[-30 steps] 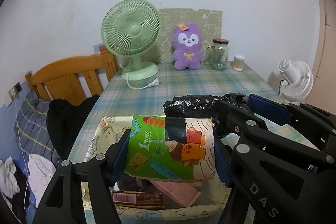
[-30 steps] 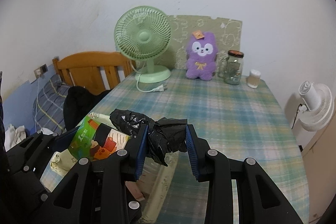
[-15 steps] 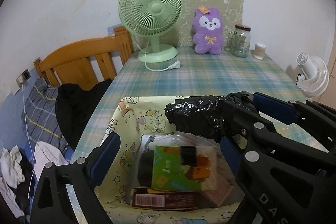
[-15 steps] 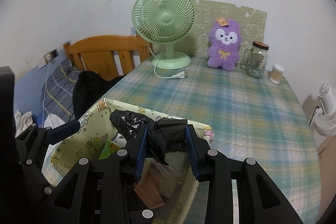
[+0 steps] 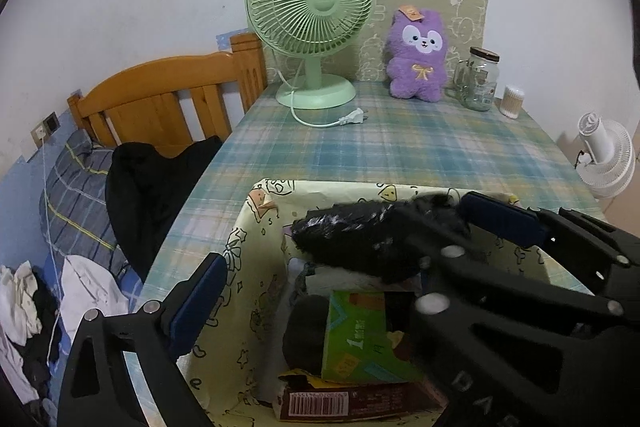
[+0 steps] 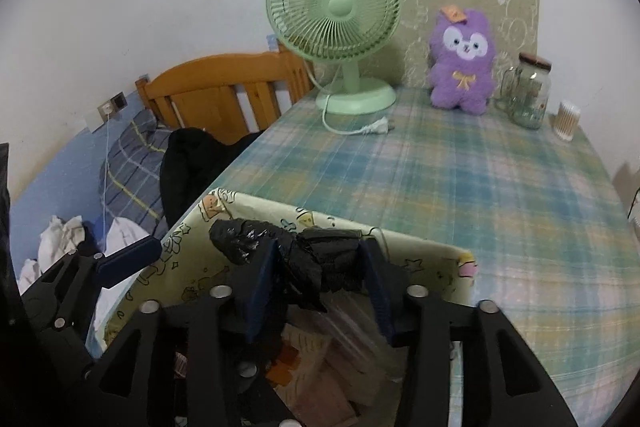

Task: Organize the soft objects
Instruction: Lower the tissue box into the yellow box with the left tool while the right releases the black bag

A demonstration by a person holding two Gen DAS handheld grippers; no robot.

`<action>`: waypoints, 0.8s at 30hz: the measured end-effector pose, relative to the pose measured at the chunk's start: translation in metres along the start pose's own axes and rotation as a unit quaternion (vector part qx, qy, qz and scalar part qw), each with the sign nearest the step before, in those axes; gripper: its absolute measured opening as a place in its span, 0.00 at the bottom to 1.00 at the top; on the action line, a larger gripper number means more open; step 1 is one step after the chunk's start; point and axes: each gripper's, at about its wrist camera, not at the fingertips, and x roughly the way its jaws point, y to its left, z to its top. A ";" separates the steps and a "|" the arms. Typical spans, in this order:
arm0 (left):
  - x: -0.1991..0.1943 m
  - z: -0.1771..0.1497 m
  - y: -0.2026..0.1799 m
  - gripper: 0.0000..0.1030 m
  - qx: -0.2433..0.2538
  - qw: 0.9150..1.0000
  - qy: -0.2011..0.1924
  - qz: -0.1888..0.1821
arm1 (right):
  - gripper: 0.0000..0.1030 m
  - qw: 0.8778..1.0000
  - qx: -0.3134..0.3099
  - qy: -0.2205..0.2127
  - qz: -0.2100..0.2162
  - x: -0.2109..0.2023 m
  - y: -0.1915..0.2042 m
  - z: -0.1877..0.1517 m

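My fingers (image 6: 260, 291) are black with dark blue pads, and the crumpled bag (image 6: 304, 259) between them is glossy black. Below sits a pale yellow fabric bin (image 5: 248, 267) printed with little cartoon stars and figures; inside lies a green packet (image 5: 360, 339) with orange and yellow patches. The tablecloth (image 5: 420, 147) is a blue, green and cream plaid. At its far edge stand a mint-green fan (image 5: 312, 15) and a purple plush toy (image 5: 418, 59) with a white face and a yellow bow.

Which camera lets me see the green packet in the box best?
The left wrist view: the green packet lies in plain sight inside the yellow box. In the right wrist view, the tongs and black bag hide it.
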 end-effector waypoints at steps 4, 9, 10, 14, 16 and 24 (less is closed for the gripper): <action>-0.003 -0.002 0.000 0.97 -0.004 1.000 -0.001 -0.010 | 0.81 1.000 0.013 0.000 -0.002 -0.003 -0.001 -0.002; -0.010 -0.002 -0.004 0.97 -0.003 1.000 -0.006 -0.018 | 0.85 1.000 0.010 0.000 -0.015 -0.011 -0.001 -0.003; -0.012 -0.002 -0.005 0.97 -0.002 1.000 -0.008 -0.021 | 0.86 1.000 0.005 -0.003 -0.021 -0.015 0.000 -0.003; -0.022 -0.003 -0.010 0.98 -0.001 1.000 -0.018 -0.022 | 0.96 0.999 0.006 -0.019 -0.042 -0.031 -0.002 -0.006; -0.027 -0.004 -0.012 0.98 -0.002 0.999 -0.022 -0.023 | 0.96 0.999 0.009 -0.026 -0.046 -0.038 -0.004 -0.008; -0.043 -0.008 -0.028 0.99 0.000 0.999 -0.040 -0.017 | 0.97 0.997 0.021 -0.037 -0.060 -0.064 -0.016 -0.018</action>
